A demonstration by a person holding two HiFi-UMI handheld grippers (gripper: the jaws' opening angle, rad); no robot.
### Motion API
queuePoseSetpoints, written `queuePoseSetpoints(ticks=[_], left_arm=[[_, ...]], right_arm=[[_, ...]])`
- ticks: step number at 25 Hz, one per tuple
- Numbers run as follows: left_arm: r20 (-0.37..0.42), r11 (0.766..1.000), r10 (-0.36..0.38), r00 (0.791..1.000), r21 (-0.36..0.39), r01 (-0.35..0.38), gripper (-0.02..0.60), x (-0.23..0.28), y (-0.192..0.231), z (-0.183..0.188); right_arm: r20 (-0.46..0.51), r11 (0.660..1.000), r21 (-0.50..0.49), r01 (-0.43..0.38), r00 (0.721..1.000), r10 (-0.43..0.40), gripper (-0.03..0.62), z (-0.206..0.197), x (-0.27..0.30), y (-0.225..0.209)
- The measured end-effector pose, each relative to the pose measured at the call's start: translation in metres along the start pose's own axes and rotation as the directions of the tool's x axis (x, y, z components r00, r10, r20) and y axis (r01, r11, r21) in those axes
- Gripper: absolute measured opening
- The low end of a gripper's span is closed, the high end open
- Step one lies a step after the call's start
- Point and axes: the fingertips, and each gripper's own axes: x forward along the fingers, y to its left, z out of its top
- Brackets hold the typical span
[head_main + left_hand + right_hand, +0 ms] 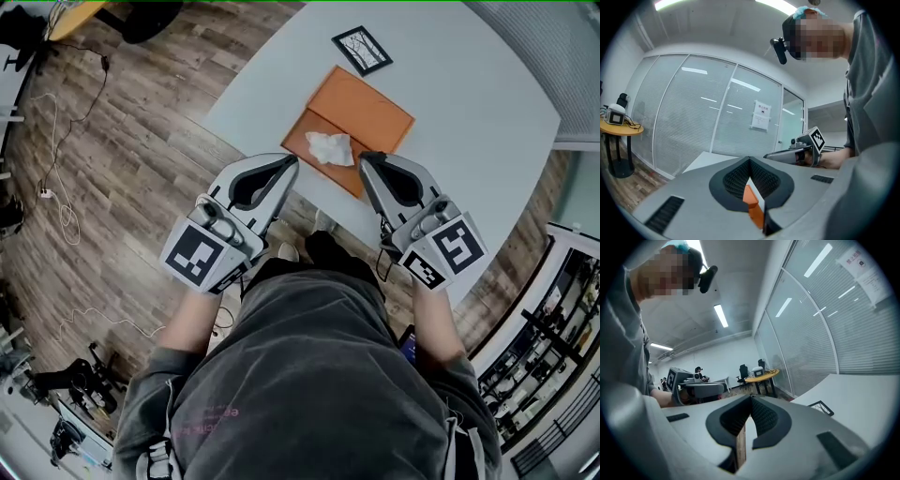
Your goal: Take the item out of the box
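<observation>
A person in a grey shirt stood at the near edge of a pale desk (469, 103), a handheld gripper in each hand. Both pointed at a flat orange box (370, 108) lying open just inside that edge. A crumpled white item (330, 147), paper or cloth, lay on the box's nearer half, toward the near edge of the desk, between the two gripper tips and touched by neither.

The left gripper (289, 167) hung over the wooden floor (112, 159) just off the desk's edge. Its jaws were closed tip to tip with nothing between them, and only a sliver of orange box showed through the gap below the tips.

The right gripper (366, 161) was poised at the box's near corner, its jaws likewise pressed together and empty.

A small black-framed picture (362, 50) lay flat beyond the box, toward the desk's far edge and apart from it.
</observation>
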Motion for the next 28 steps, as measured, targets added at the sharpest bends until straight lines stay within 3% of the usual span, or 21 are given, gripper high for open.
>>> queuePoseSetpoints(ticks=[14,28], left_arm=[[-0.079,0.999,0.017,0.997,0.032,-0.014,0.012,0.059,0.007,-0.02],[-0.138,0.998,-0.057,0.989,-0.002,0.058,0.012,0.048,0.027,-0.057]], right_arm=[[-0.039,1.0,0.028,-0.005,0.999,0.007,0.005,-0.023,0.008,-0.063],[-0.133,0.995,0.029,0.09,0.987,-0.086,0.005,-0.067,0.029,-0.074]])
